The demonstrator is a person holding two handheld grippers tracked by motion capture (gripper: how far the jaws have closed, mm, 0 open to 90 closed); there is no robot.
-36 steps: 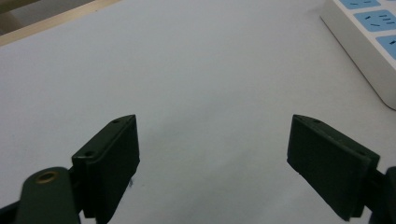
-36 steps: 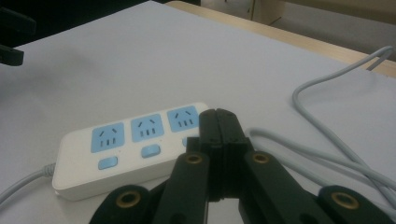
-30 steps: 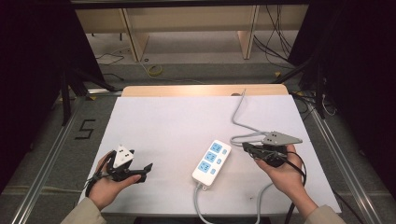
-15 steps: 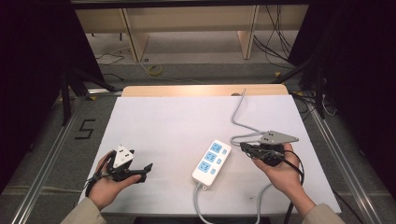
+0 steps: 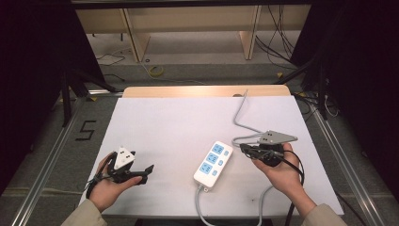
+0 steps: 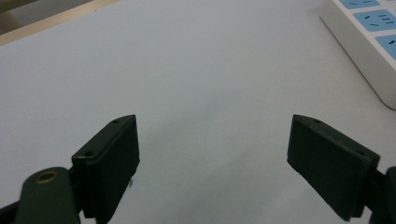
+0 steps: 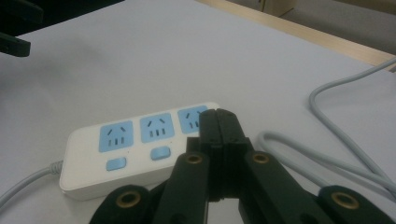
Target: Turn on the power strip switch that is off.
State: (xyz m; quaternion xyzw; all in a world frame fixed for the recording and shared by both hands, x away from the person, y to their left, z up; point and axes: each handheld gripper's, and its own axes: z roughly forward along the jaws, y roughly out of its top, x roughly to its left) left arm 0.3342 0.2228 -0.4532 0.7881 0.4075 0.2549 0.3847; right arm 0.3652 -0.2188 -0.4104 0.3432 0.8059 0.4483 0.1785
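A: Scanning surface: white table (image 5: 164,122), wood strip at far edge; dark room, grey floor w/ cables.
B: Tools?
A: Left gripper (image 5: 147,170) jaws spread, nothing between. Right gripper (image 5: 245,148) clenched, empty, just beside power strip (image 5: 213,164), centre-right.
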